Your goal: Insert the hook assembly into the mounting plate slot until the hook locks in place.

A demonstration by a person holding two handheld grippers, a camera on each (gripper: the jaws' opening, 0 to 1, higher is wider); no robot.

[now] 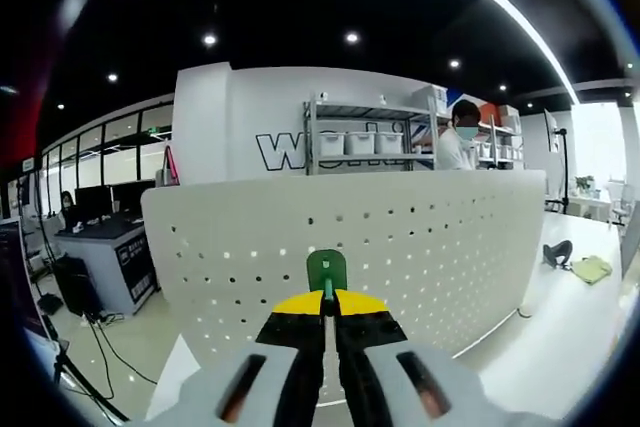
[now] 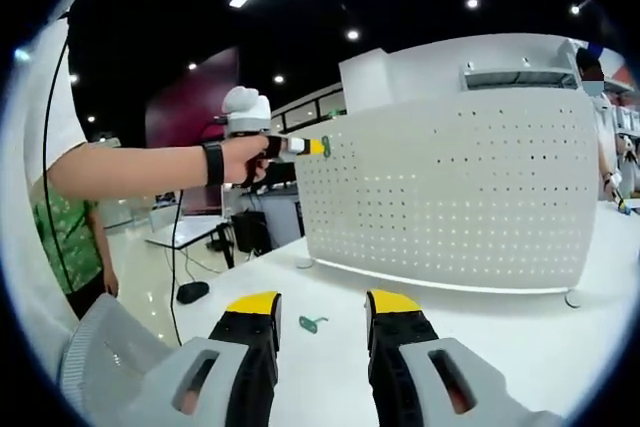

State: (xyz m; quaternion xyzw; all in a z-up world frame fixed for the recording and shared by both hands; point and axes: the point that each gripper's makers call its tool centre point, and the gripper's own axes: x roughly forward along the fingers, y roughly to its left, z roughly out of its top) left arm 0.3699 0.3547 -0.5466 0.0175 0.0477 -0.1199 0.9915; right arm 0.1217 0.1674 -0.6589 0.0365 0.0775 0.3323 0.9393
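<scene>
A white pegboard panel [image 1: 400, 237] stands upright on the white table. In the left gripper view my left gripper [image 1: 328, 303] is shut on a small green hook [image 1: 326, 269], held up against the panel's face. From the right gripper view the same left gripper [image 2: 318, 146] shows at the panel's [image 2: 470, 187] left edge, gripped by a person's hand, with the green hook [image 2: 326, 145] at its tip. My right gripper [image 2: 320, 309] is open above the table, nothing between its jaws. A second green hook [image 2: 312, 324] lies on the table ahead of it.
The white table [image 2: 520, 347] runs under the panel; small round feet [image 2: 571, 299] stand at the panel's base. A dark device [image 1: 557, 252] and a yellow-green cloth [image 1: 592, 268] lie at the right. Behind are shelving [image 1: 365, 137], desks and a person [image 1: 460, 137].
</scene>
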